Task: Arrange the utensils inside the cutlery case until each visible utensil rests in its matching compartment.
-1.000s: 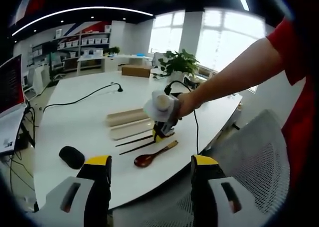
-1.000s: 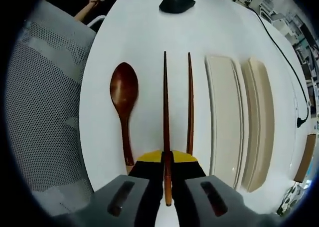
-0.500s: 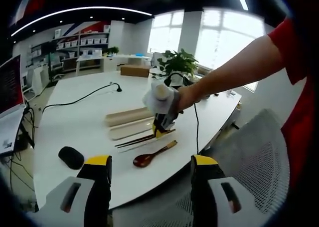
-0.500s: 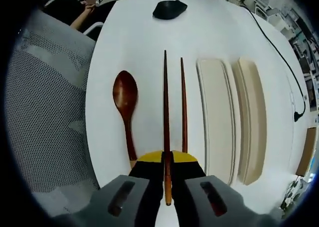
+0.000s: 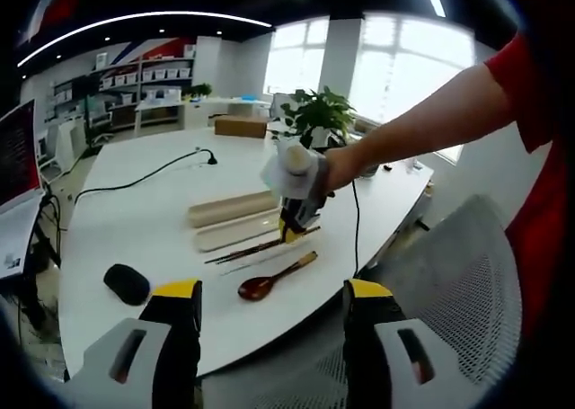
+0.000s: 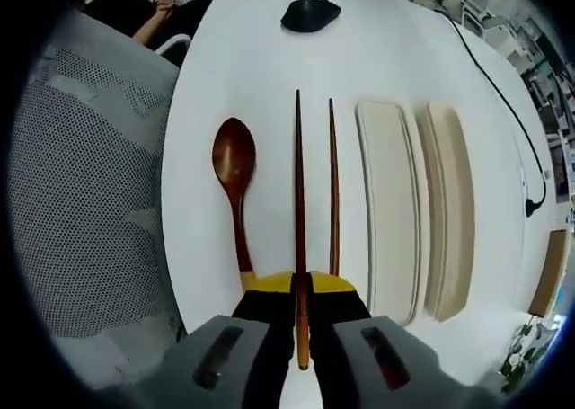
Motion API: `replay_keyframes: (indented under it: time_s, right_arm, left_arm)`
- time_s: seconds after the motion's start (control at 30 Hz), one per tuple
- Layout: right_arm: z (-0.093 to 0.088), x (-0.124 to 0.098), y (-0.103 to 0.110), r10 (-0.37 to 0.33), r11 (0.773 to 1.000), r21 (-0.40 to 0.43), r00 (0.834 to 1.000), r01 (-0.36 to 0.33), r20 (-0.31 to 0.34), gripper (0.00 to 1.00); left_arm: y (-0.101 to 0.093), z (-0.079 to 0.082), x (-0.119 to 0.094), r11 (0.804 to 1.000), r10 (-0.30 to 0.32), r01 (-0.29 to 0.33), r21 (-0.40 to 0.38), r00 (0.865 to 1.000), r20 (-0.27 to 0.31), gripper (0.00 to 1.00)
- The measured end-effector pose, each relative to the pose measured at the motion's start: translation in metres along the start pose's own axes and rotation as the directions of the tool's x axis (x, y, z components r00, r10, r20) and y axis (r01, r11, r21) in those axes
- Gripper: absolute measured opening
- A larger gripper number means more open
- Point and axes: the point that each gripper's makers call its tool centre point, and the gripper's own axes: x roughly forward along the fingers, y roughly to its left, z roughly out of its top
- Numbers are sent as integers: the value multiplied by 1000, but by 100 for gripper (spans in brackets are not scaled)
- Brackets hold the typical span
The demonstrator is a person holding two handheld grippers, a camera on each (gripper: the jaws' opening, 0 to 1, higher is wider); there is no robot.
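At the bottom centre of the right gripper view, the right gripper (image 6: 302,288) stays clamped on 1 chopstick (image 6: 298,193), now lifted; next is the case (image 6: 386,202) right of centre. The left gripper (image 5: 269,306) hangs open, empty

A white table (image 6: 252,76) carries a wooden spoon (image 6: 235,171), one chopstick (image 6: 332,184), two cream trays (image 6: 388,202) and a black mouse (image 6: 310,15).

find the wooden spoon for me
In the right gripper view the wooden spoon lies on the white table, left of the two chopsticks, near the table's edge.
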Motion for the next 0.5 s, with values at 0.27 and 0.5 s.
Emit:
replay_keyframes:
  time_s: [0.27,0.5]
  right_arm:
    - [14,-27,-11,-23,999,-22,999,24,30,1]
    - [17,-43,-17,-22,998,-54,1000,23,14,1]
  left_arm:
    - [0,0,0,1000,-2,2,1,1000,-3,64]
    - [-1,5,-1,1000,-10,10,-1,1000,25,65]
